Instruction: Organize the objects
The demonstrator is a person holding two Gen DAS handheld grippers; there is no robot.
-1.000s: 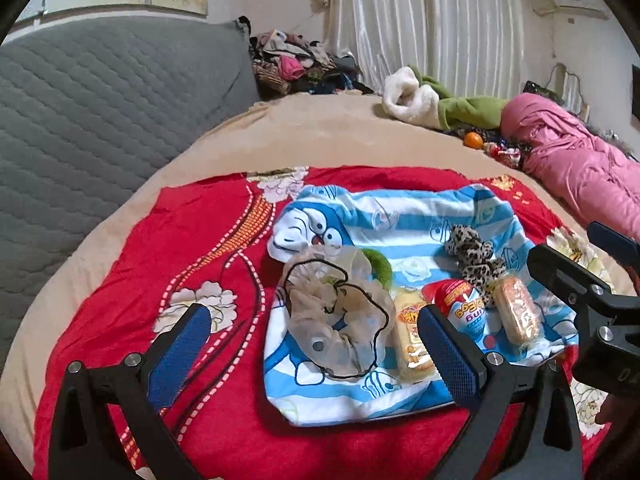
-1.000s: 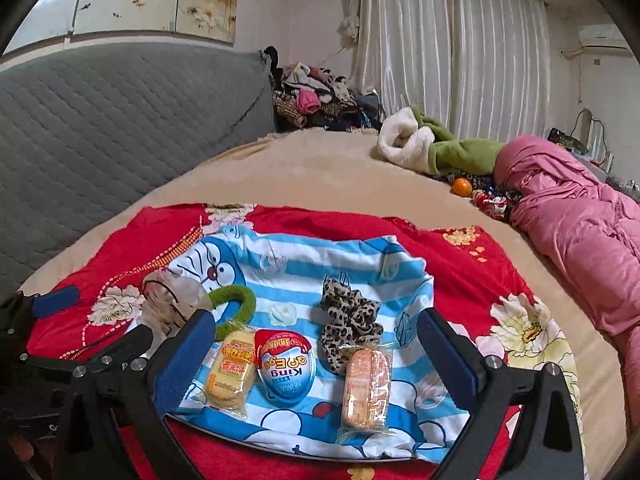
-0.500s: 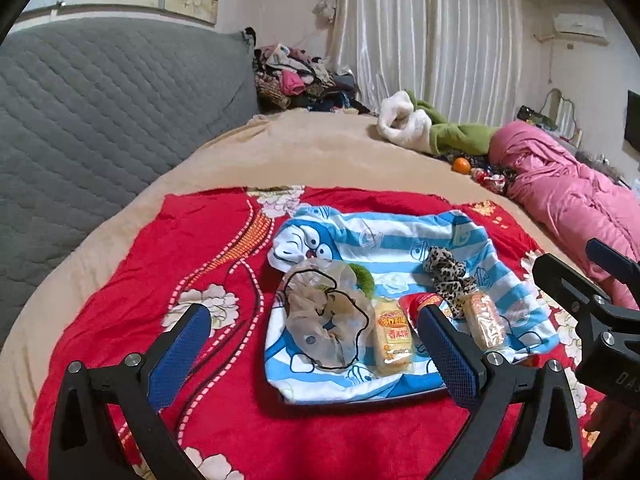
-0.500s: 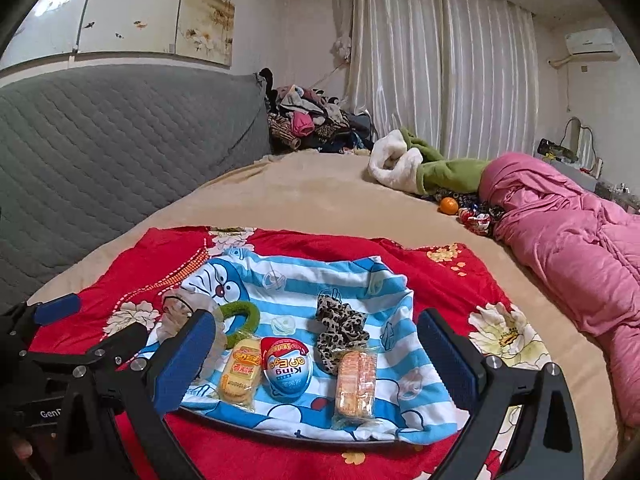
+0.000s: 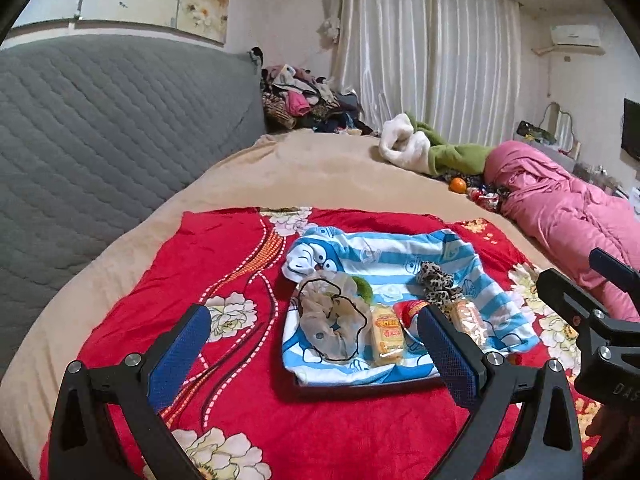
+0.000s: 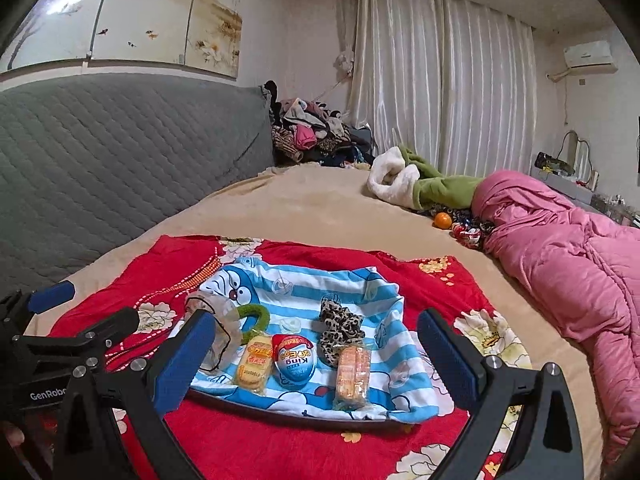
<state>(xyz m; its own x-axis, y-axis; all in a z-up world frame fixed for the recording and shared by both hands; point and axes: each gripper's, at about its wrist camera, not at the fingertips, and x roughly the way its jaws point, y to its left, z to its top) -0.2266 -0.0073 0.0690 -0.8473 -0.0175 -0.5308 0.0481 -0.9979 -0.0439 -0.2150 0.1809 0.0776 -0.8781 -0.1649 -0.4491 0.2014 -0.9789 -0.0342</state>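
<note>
On the bed there is a red blanket, and on it lies a blue striped cloth with small things set in a row. The snacks sit along the near edge: a yellow snack pack, a blue egg treat and an orange biscuit pack. Each pack's long side points away from the claws, toward the curtains. Behind them lie a spotted hair tie, a green ring and a see-through frilly hair tie.

The right claw hangs just in front of the row, up in the air. The egg treat shows right in the middle of its gap, so I think this claw is the nearer one for the snacks. It is spread wide and holds nothing.

The left claw is off to the left side, lined up more with the frilly hair tie. It is spread wide too, empty, and touches nothing.
</note>
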